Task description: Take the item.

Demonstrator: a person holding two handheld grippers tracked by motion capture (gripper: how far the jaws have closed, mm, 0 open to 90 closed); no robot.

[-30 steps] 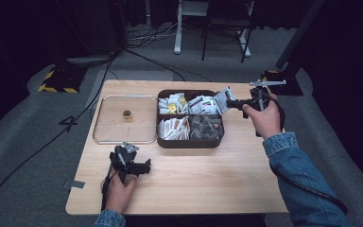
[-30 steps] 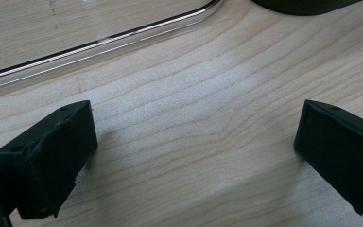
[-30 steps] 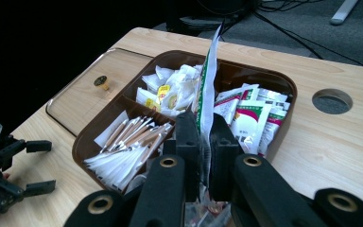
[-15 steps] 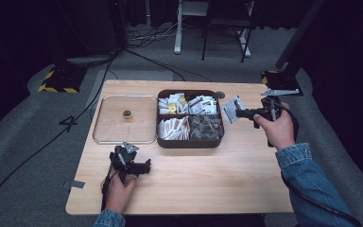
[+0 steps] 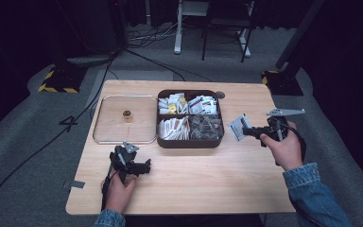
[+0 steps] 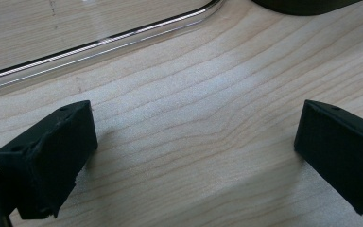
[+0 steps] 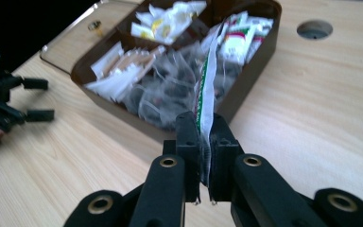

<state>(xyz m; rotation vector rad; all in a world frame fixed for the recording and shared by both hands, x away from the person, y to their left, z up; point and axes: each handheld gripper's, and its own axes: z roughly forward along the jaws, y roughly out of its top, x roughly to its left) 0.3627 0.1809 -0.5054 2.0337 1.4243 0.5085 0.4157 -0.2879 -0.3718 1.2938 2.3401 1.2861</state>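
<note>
A dark brown box (image 5: 189,142) with several compartments of sachets and tea bags sits in the middle of the table. My right gripper (image 5: 246,131) hovers to the right of the box, shut on a flat white sachet (image 5: 237,127) with green and red print. In the right gripper view the sachet (image 7: 204,92) stands on edge between the closed jaws, my right gripper (image 7: 203,130) pointing toward the box (image 7: 248,90). My left gripper (image 5: 144,166) rests on the table near the front left, open. In the left gripper view my left gripper (image 6: 194,137) has bare wood between its jaws.
A clear lid (image 5: 105,137) with a small brass knob (image 5: 127,115) lies flat to the left of the box. A round hole (image 5: 220,95) is in the tabletop behind the box. Cables and a chair base are on the floor beyond the table.
My right gripper has carried the sachet from above the box's far right corner toward the person and down, to the right of the box. The left gripper has stayed put.
</note>
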